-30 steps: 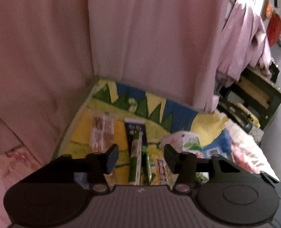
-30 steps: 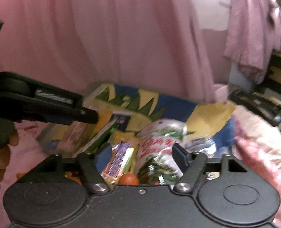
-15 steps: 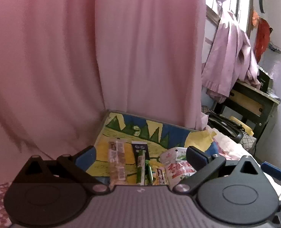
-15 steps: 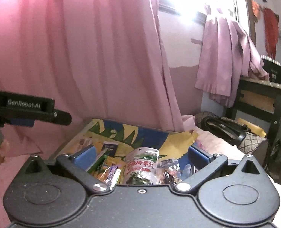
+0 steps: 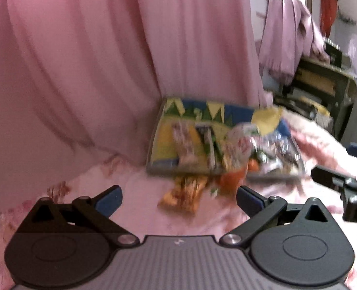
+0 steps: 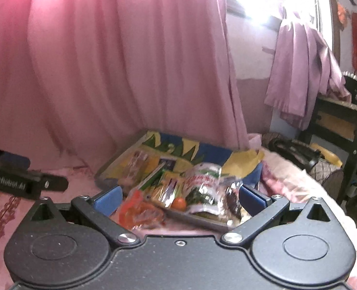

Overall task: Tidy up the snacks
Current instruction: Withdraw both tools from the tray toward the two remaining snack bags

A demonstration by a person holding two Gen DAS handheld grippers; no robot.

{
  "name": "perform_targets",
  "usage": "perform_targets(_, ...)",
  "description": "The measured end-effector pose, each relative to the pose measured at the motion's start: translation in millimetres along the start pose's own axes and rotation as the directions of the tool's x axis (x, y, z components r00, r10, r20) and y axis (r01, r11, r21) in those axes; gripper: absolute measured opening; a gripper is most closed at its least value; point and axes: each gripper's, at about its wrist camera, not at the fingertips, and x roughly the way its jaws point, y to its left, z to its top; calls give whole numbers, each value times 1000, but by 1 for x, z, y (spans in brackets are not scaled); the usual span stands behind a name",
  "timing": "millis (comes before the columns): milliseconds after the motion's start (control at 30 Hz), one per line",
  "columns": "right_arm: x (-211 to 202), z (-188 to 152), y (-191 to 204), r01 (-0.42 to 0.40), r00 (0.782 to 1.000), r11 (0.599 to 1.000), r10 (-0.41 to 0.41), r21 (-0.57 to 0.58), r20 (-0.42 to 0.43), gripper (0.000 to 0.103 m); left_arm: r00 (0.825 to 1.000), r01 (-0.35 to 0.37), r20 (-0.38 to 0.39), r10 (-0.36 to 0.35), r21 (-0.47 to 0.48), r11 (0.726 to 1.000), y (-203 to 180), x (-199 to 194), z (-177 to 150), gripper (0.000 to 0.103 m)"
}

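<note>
Snacks sit heaped on a shallow tray (image 6: pixel 110 171) printed in yellow, green and blue, which lies on a bed with a pink floral cover (image 5: pixel 135 193) and backs against a pink curtain (image 6: pixel 130 60). Both handheld grippers hang short of the tray, tilted down toward it, probably so the person can take in the whole pile before choosing a packet.

From the left side, the left gripper (image 5: pixel 179 199) has its blue-padded jaws spread as wide as they go, with nothing between them. Just ahead of it an orange-brown wrapper (image 5: pixel 183 193) lies on the bedcover, off the tray's near edge, so it looks like a packet not yet put in place. This view is smeared by motion, and the printing cannot be read.

From the right side, the right gripper (image 6: pixel 180 197) is likewise wide open and empty. Beyond its pads lie a red-orange packet (image 6: pixel 139 207) at the tray's near edge, a yellow packet (image 6: pixel 168 188), a large white and green bag (image 6: pixel 202 181) and a long green stick pack (image 6: pixel 151 180). The bag rests across the smaller packs, loosely dumped rather than sorted.

At the far right, purple clothes (image 6: pixel 304 72) hang above a dark table (image 6: pixel 342 111).
</note>
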Motion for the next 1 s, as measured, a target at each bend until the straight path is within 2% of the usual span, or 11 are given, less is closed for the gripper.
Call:
perform_targets(267,-6,-21,15,-42,994,999,40,-17,-101,102,994,8,-110,-5,21,1000,4,-5,-27,103)
perform_targets(533,-8,-41,27,-71,980,997,62,-41,-187,102,980,7,-201,-1,28,1000,9,-4,-49,103)
perform_targets(767,-8,-58,30,-83,967,995,66,-60,-247,102,966,-12,-257,17,21,1000,17,-1,-58,103)
perform_targets(1000,-6,-67,25,-66,958,996,48,-55,-283,102,959,-31,-281,30,1,1000,23,5,-60,103)
